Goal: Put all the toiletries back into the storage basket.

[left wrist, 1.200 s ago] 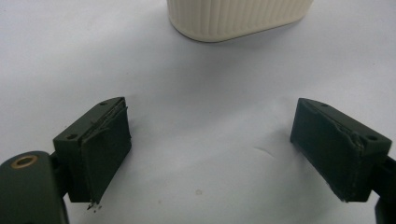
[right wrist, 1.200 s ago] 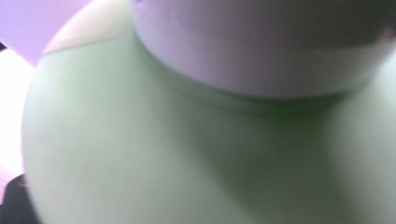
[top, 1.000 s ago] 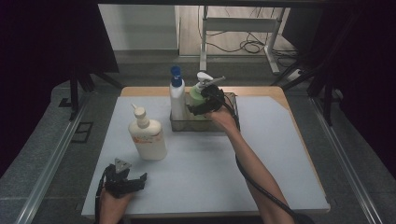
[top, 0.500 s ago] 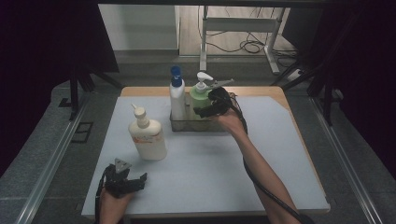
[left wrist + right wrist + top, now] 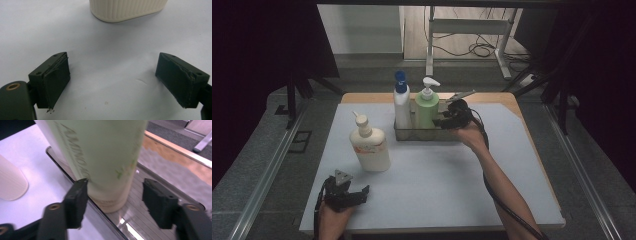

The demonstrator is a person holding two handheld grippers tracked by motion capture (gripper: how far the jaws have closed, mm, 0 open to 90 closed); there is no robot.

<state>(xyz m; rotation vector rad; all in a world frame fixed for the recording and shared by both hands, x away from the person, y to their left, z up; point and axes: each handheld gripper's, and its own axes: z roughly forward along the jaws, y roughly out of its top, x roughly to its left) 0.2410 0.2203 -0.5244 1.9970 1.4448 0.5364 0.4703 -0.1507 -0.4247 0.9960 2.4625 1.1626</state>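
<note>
My right claw (image 5: 112,195) had just been narrowing, and the green bottle (image 5: 105,157) stood between its jaws: one jaw lay at the bottle's lower side while the other was apart from it, so nothing was gripped yet. A second earlier that claw had been up near the bottle's pump; now it sat lower, beside the bottle at the metal tray (image 5: 404,135). I judged this the closing-in before a lift out of the tray. The green bottle stood upright in the tray, just beside the blue-capped bottle (image 5: 401,105). My left claw (image 5: 120,77) rested wide over the bare surface (image 5: 112,50), nearer me than the cream bottle (image 5: 369,145). The right claw's own view showed the gap at one jaw; the high view hid it behind my hand (image 5: 469,135).
</note>
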